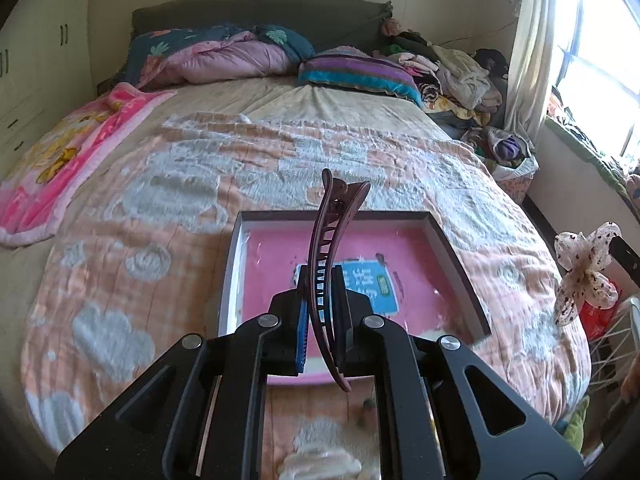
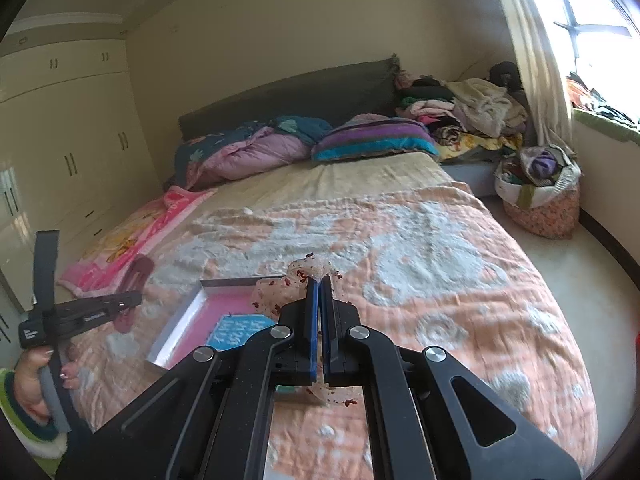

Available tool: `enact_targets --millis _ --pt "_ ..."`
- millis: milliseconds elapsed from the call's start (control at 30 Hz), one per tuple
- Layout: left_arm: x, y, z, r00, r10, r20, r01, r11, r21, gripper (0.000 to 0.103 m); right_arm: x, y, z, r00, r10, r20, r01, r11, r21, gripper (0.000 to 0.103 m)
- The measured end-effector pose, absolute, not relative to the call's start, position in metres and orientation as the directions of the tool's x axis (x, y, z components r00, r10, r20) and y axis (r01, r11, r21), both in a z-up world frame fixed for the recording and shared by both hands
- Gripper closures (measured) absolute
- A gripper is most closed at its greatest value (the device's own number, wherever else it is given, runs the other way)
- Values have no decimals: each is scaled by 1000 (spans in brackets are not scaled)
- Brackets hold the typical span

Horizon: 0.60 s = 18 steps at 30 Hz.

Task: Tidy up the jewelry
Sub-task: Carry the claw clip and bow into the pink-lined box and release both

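Peach bedding with grey clouds (image 1: 192, 200) covers the bed under both my cameras. On it lies a shallow tray (image 1: 452, 248) with a dark rim and pink floor, holding a blue printed card (image 1: 374, 288); my rig hides the tray's near edge. My left tongs (image 1: 320, 300) are clenched on a brown hair clip (image 1: 332, 248) standing upright over the tray. At 3 o'clock, my right tongs (image 2: 320, 312) are clamped on a speckled flower hairpiece (image 1: 584, 268), its petals mostly hidden behind the pads (image 2: 312, 320).
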<state>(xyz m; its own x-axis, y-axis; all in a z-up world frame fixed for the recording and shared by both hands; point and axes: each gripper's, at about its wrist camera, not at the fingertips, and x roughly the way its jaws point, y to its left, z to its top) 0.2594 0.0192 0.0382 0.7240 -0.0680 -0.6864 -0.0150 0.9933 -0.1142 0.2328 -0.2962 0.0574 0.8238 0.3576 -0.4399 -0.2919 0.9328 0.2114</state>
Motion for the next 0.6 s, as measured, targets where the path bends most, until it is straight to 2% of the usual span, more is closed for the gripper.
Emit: enact_targets --millis 233,600 --pt "293 22 11 682 -80 -727 -6 993 -114 99 267 -261 53 789 393 -473 -331 919 213 102" --pt "313 31 -44 596 -64 -801 3 997 -77 99 302 -208 8 712 413 -568 -355 910 215 102"
